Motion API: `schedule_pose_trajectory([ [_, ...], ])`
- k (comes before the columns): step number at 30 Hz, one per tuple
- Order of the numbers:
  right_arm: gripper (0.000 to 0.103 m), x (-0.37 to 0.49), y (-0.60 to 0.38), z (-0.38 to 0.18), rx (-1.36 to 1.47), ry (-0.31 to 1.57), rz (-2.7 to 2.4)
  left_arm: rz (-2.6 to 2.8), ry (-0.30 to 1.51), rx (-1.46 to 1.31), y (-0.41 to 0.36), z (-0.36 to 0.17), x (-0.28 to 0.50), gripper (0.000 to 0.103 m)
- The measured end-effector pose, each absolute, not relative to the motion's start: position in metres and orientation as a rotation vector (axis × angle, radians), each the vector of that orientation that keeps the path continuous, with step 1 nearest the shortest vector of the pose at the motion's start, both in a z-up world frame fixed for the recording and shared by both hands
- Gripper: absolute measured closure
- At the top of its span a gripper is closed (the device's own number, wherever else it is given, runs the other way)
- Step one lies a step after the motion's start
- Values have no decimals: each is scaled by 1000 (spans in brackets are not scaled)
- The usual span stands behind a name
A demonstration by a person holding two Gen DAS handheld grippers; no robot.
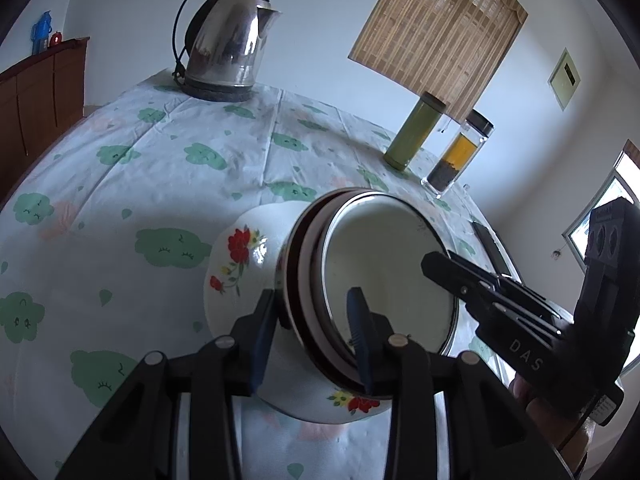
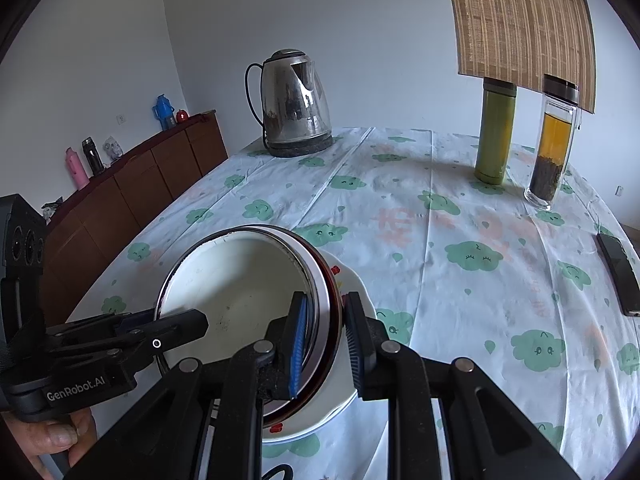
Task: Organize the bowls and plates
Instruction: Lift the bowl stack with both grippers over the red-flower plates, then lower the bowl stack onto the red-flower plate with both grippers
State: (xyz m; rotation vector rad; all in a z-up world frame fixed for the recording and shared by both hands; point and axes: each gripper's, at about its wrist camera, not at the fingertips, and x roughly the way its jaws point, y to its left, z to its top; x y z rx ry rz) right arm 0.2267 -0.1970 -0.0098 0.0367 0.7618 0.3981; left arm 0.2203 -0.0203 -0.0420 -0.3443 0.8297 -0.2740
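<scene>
A white bowl with red flowers (image 1: 240, 264) carries nested metal-rimmed bowls; the innermost one (image 1: 380, 260) is plain white inside. My left gripper (image 1: 312, 338) is shut on this stack, one blue pad outside the flowered bowl and the other inside the inner bowl. From the right, a finger (image 1: 452, 276) of the right gripper reaches over the far rim. In the right wrist view my right gripper (image 2: 326, 344) is shut on the wall of the nested bowls (image 2: 240, 288), above the flowered bowl's rim (image 2: 356, 286). I cannot tell whether the stack rests on the cloth.
The table (image 2: 460, 216) wears a cloth printed with green clouds. At the back stand a steel kettle (image 2: 296, 104), a green flask (image 2: 496, 132) and a glass tea bottle (image 2: 554, 148). A dark phone (image 2: 620, 276) lies at the right edge. A brown sideboard (image 2: 140, 184) runs along the left wall.
</scene>
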Motion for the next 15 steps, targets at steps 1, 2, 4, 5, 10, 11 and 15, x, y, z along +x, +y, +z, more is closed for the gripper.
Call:
schedule_pose_trajectory([
  [1, 82, 228, -197, -11, 36, 763, 398, -274, 830, -345, -20, -42, 220, 69],
  [2, 82, 229, -197, -11, 36, 765, 397, -274, 830, -345, -21, -42, 221, 69],
  [4, 82, 231, -197, -12, 35, 769, 396, -274, 830, -344, -20, -42, 221, 69],
  [5, 82, 232, -197, -13, 34, 770, 395, -273, 829, -343, -21, -42, 222, 69],
  [10, 82, 233, -197, -13, 41, 767, 392, -273, 810, -333, -21, -41, 224, 69],
  [11, 82, 233, -197, -13, 41, 762, 390, -272, 801, -326, -22, -41, 224, 69],
  [15, 82, 234, -198, -15, 44, 748, 384, -274, 770, -309, -23, -41, 225, 69],
])
